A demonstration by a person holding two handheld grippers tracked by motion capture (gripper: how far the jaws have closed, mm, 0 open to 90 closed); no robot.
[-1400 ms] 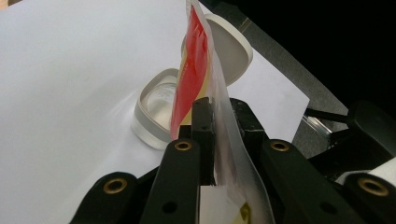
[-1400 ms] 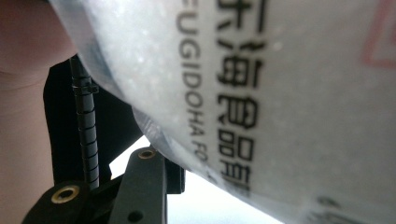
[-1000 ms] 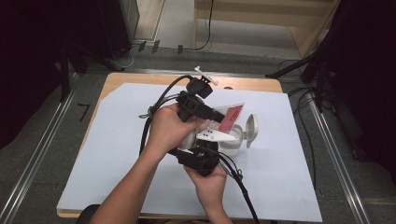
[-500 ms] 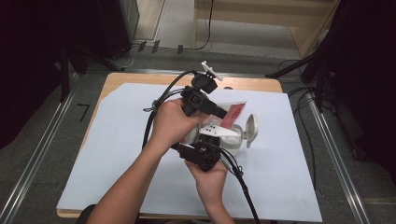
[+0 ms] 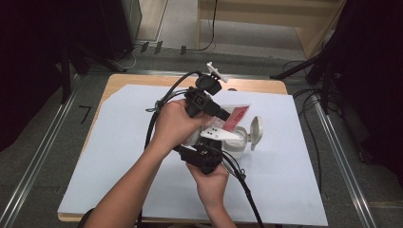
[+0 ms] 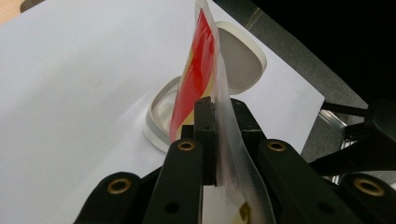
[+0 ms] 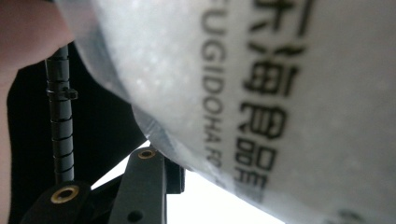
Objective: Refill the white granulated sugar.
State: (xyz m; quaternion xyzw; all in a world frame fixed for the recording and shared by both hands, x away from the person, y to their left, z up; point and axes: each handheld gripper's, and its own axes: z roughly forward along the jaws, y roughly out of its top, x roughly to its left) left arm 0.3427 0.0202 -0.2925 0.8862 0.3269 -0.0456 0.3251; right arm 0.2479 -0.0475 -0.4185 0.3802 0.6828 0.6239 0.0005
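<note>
A white wet-wipes pack [image 5: 234,143] lies right of the table's middle, its oval flip lid [image 5: 256,132] standing open. My left gripper [image 5: 227,115] comes down on it from the far left and is shut on a clear film flap with red print [image 5: 237,115]. The left gripper view has the jaws [image 6: 212,109] pinching that film [image 6: 201,65] upright, with the lid [image 6: 240,56] and the oval opening behind. My right gripper [image 5: 222,142] reaches in from the near side and is shut on the pack. The right gripper view has the pack's printed side [image 7: 261,93] pressed close above one finger [image 7: 142,179].
A large white sheet [image 5: 119,156] covers the wooden table [image 5: 142,80]. Black cables [image 5: 164,99] trail from both grippers over the sheet. Metal rails [image 5: 332,142] run along the floor on either side, with dark equipment beyond them.
My left gripper has shifted a little to the right and farther away, keeping the film pinched. The right gripper and the pack have stayed put.
</note>
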